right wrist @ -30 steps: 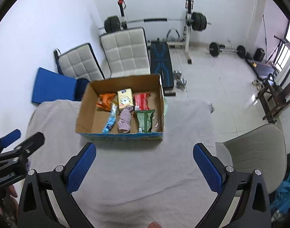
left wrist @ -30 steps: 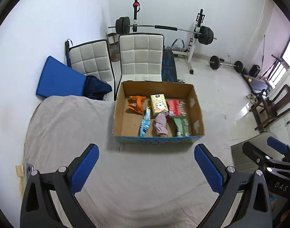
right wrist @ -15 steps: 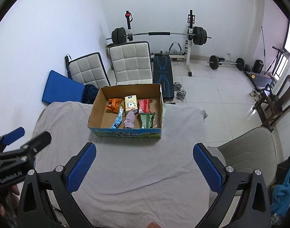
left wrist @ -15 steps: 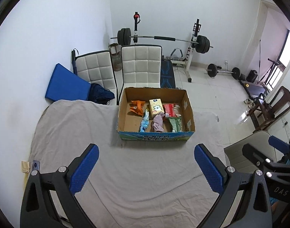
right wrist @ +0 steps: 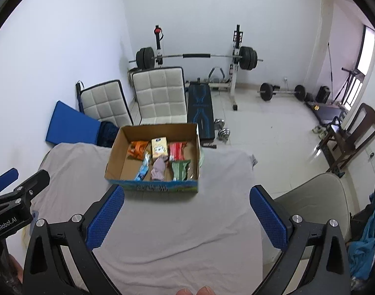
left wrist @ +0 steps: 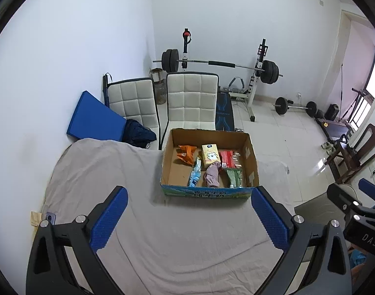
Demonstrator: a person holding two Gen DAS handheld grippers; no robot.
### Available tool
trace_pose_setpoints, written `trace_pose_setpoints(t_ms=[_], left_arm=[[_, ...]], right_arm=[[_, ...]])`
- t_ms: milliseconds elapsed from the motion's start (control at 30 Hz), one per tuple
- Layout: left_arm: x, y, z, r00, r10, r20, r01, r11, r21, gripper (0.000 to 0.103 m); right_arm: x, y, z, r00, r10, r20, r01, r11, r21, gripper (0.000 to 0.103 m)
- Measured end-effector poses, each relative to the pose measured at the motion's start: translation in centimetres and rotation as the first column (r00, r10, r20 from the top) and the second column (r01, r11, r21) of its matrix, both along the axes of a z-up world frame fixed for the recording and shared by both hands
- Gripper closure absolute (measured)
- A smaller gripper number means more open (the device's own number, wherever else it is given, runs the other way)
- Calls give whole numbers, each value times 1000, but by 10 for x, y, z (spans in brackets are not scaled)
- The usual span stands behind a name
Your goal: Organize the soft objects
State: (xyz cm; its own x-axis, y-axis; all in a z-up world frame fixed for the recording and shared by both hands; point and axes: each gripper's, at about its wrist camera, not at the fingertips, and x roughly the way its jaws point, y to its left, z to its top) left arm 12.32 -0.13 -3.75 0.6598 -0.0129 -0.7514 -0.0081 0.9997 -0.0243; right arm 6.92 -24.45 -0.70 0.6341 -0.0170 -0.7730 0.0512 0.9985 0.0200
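Observation:
A cardboard box (left wrist: 250, 157) (right wrist: 115, 154) stands at the far side of a table covered with a grey cloth (left wrist: 108, 172) (right wrist: 224, 179). In it lie an orange packet (left wrist: 185, 153) (right wrist: 137, 148), a yellow tissue pack (left wrist: 210, 155) (right wrist: 159, 147), a red packet (left wrist: 226, 158) (right wrist: 175, 150), a blue packet (left wrist: 194, 175) (right wrist: 142, 168), a mauve cloth (left wrist: 212, 175) (right wrist: 158, 168) and a green packet (left wrist: 234, 175) (right wrist: 179, 169). My left gripper (left wrist: 189, 218) and right gripper (right wrist: 187, 217) are both open and empty, held high and back from the box.
Two white padded chairs (left wrist: 191, 98) (left wrist: 132, 100) and a blue mat (left wrist: 94, 118) stand behind the table. A barbell rack (left wrist: 219, 64), dumbbells (right wrist: 222, 127) and a wooden chair (right wrist: 349, 135) are on the floor. A beige chair (right wrist: 310, 201) stands at the table's right.
Both grippers have pulled back and risen away from the box, which looks smaller and farther. Both stay open and empty.

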Motion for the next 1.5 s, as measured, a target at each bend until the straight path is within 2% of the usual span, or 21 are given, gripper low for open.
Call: trace_pose_setpoints(t_ms=[267, 1167, 1500], left_arm=[[-1, 3, 8, 1000, 10, 27, -11, 1000, 19, 0], [3, -6, 12, 999, 4, 43, -5, 1000, 28, 0], [7, -4, 13, 999, 10, 41, -12, 999, 32, 0]], right_arm=[[5, 1, 10, 1000, 13, 14, -13, 1000, -14, 0], [11, 1, 28, 998, 23, 58, -20, 999, -42, 0], [11, 4, 23, 999, 15, 51, -13, 999, -39, 0]])
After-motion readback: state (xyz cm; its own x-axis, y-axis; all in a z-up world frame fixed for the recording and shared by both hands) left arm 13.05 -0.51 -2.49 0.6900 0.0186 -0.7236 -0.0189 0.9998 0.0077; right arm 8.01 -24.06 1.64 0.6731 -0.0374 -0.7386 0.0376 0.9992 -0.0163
